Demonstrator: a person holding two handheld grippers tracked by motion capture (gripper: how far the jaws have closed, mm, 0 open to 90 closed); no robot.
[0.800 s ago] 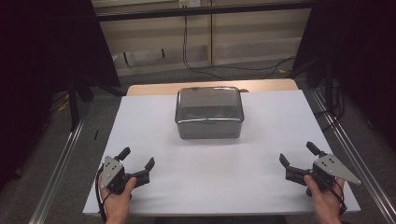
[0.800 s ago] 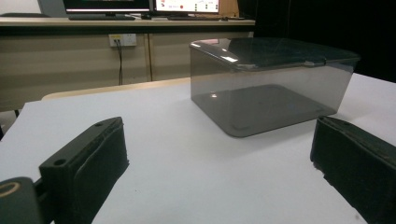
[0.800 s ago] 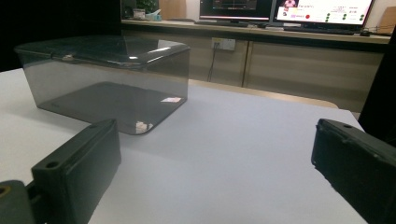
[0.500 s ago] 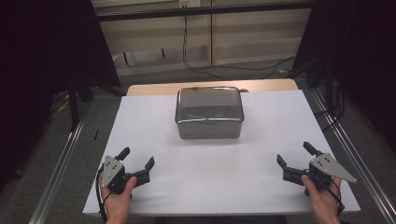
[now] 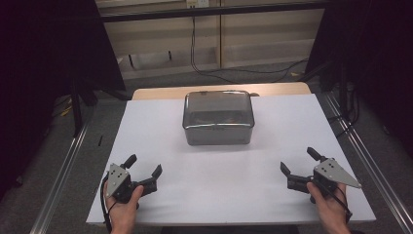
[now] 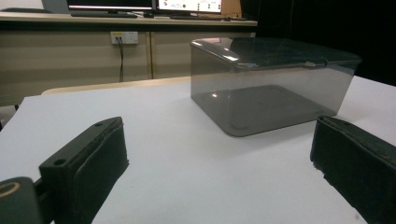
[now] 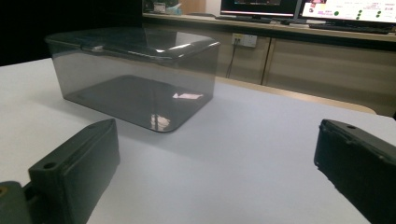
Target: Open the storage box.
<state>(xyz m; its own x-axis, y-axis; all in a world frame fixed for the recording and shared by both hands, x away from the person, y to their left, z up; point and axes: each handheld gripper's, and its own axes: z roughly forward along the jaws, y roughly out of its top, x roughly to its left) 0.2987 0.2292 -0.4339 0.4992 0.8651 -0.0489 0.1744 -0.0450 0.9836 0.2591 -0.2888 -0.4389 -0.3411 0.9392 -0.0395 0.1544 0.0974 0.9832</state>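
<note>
Looks like approach step not yet begun: left gripper [image 5: 144, 171] at 7 o'clock & right gripper [image 5: 301, 163] at 5 o'clock rest low on white bench [image 5: 160, 122], jaws wide apart w/ nothing between, smoky lidded box [image 5: 218, 118] well apart at 12; next move prob needs both reaching fwd to it, path clear, cables on the floor [image 5: 204, 68] behind no bother.

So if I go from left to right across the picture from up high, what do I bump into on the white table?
left gripper, open → smoky clear box with its lid on → right gripper, open.
</note>
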